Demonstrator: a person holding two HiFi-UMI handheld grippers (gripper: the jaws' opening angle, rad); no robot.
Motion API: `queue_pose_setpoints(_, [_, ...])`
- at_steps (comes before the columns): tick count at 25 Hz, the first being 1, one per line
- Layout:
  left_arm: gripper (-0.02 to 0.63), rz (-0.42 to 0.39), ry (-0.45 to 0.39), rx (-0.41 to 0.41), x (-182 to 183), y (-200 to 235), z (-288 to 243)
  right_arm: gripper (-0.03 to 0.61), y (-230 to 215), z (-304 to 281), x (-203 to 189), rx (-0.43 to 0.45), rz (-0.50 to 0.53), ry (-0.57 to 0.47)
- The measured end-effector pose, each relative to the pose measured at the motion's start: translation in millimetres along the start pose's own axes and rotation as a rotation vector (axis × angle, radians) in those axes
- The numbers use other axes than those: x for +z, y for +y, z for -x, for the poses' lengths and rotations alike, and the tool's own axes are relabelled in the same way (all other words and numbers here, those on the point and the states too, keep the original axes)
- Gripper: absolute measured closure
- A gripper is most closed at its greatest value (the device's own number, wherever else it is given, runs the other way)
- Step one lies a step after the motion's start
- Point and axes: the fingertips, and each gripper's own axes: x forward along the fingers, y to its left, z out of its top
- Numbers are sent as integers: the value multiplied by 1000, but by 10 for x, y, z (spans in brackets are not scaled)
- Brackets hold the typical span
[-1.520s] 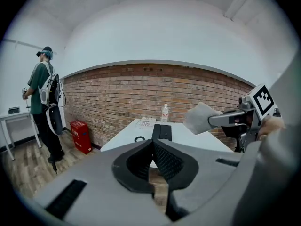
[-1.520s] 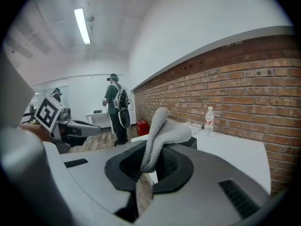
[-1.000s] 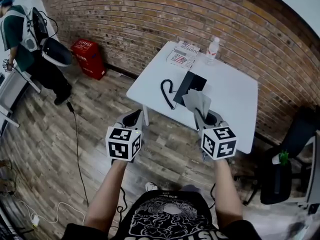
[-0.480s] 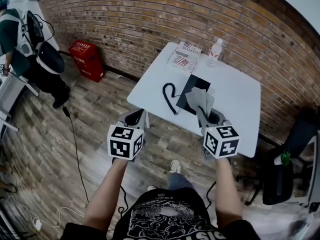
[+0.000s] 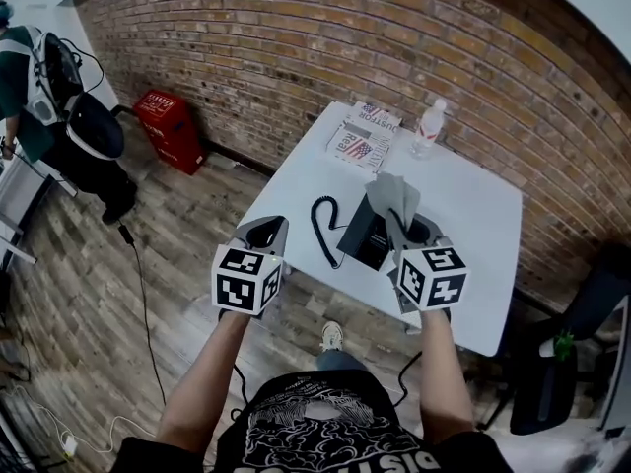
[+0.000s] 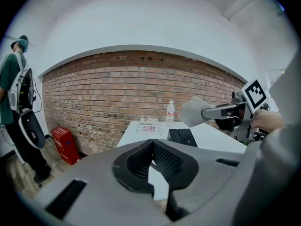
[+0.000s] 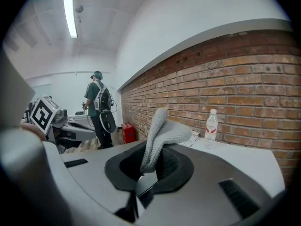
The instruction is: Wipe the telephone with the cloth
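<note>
Grey knit cloth (image 7: 159, 131) stands up out of my right gripper (image 7: 148, 164). Its lower end is pinched between jaws that are closed on it, and most of the fabric flops free above the tips. I judge that grip is chosen so the loose part, not the hard jaws, meets the phone.

In the head view the right gripper (image 5: 414, 233) hangs over the near part of the white table (image 5: 473, 215), with the cloth in line with the black telephone (image 5: 363, 236). As far as I can tell it is not yet touching it, so wiping has not begun.

The telephone lies on the near half of the table, and its coiled cord (image 5: 321, 227) loops off to its left.

My left gripper (image 5: 266, 231) has its jaws together with nothing between them. It sits off the table's near left corner, above the wooden floor (image 5: 118, 294). My guess is that it is parked clear of the cord, ready to steady the phone if the wipe pushes it.

A newspaper (image 5: 363, 134) and a water bottle (image 5: 428, 126) stand at the far edge by the brick wall (image 5: 296, 47), well apart from the phone, so there is room to sweep.
</note>
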Motion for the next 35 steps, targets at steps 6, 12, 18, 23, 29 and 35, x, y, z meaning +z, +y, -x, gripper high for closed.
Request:
queue_pose_setpoints(6, [607,3,28,-4,177,32,-601,568,-449,-400,85,11,-5,24])
queue_pose_setpoints(12, [607,-4,59,-8,275,24,-1031,568,-775,-731,53,25,4,63])
queue_pose_setpoints(18, [607,-25,86,7,321,38,-1312,568,-992,-973,-70,43,-4,89])
queue_pose_setpoints(23, [607,-28,110,2,292,11,-1419,568,-1088,-1112,-203,49,-6,125])
queue_pose_setpoints(29, [607,-16,122,-38,185,65,-1467,568,-1011,-1229,-391,31,15,192])
queue_pose_setpoints(35, [607,-41,122,-131,140,59,-1453,568,-868,-1298,-527,-10,31,246])
